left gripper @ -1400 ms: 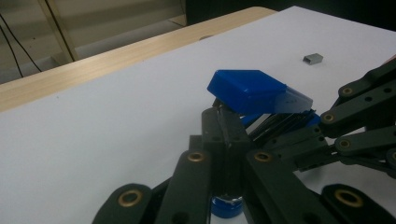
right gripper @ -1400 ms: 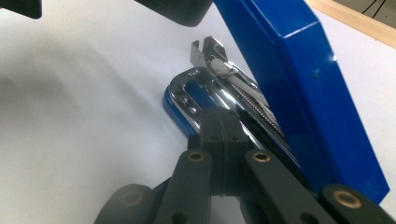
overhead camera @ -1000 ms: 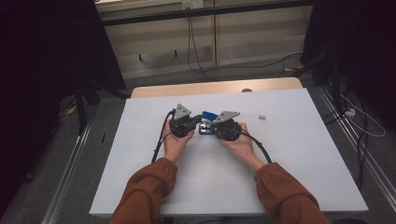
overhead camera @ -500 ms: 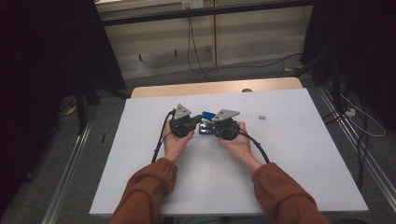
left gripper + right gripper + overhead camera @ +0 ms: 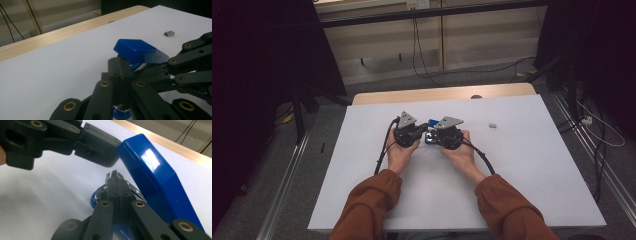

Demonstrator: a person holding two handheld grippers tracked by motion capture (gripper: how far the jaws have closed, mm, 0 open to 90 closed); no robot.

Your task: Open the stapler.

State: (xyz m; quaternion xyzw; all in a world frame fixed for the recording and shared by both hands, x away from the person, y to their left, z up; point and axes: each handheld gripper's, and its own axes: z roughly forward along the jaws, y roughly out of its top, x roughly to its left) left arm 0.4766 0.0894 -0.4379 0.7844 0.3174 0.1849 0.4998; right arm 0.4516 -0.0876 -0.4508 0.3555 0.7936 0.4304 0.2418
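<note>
Holding as before, both claws, left and right, stay clamped on the blue stapler

Blue stapler lying mostly hidden between both tools in high view. Small grey object on bench, far right, too small for identifying. Forearms running off near edge.

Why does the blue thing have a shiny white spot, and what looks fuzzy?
Right gripper view: light glares off the glossy blue stapler lid, and the nearest gripper links at the bottom are soft. High view: dim, with dark room edges. Left gripper view: the stapler looks sharp.
</note>
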